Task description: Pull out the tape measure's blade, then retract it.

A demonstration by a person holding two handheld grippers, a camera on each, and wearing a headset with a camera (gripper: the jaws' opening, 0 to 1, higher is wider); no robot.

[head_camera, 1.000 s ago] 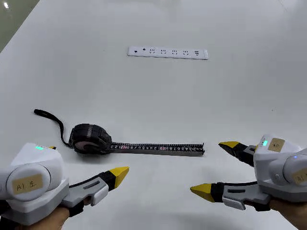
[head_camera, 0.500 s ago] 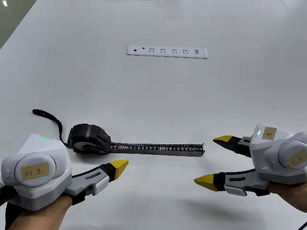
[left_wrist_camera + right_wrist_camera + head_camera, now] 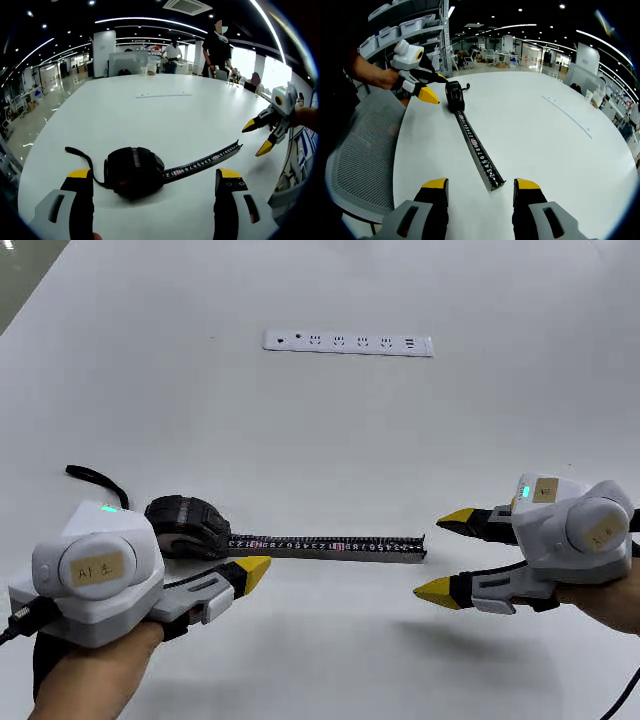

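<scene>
A black tape measure (image 3: pixel 188 525) lies on the white table (image 3: pixel 330 440), its wrist strap (image 3: pixel 95 480) trailing left. Its blade (image 3: pixel 330 547) is pulled out to the right and lies flat. My left gripper (image 3: pixel 153 175) is open just behind the case (image 3: pixel 134 170), one yellow fingertip (image 3: pixel 80 175) on either side and not touching. In the head view a left fingertip (image 3: pixel 250 568) sits just in front of the blade. My right gripper (image 3: pixel 444 554) is open, just right of the blade's end hook (image 3: pixel 423 550). The blade tip (image 3: pixel 495 184) lies between its fingers, untouched.
A white power strip (image 3: pixel 348 342) lies across the far middle of the table. A grey mesh chair (image 3: pixel 360 150) stands by the near table edge. People (image 3: pixel 217 47) stand beyond the far end. Bare tabletop lies between the tape and the strip.
My left gripper has moved forward, up to the tape measure's case. The right gripper has risen and edged closer to the blade's end. The tape measure has stayed put.
</scene>
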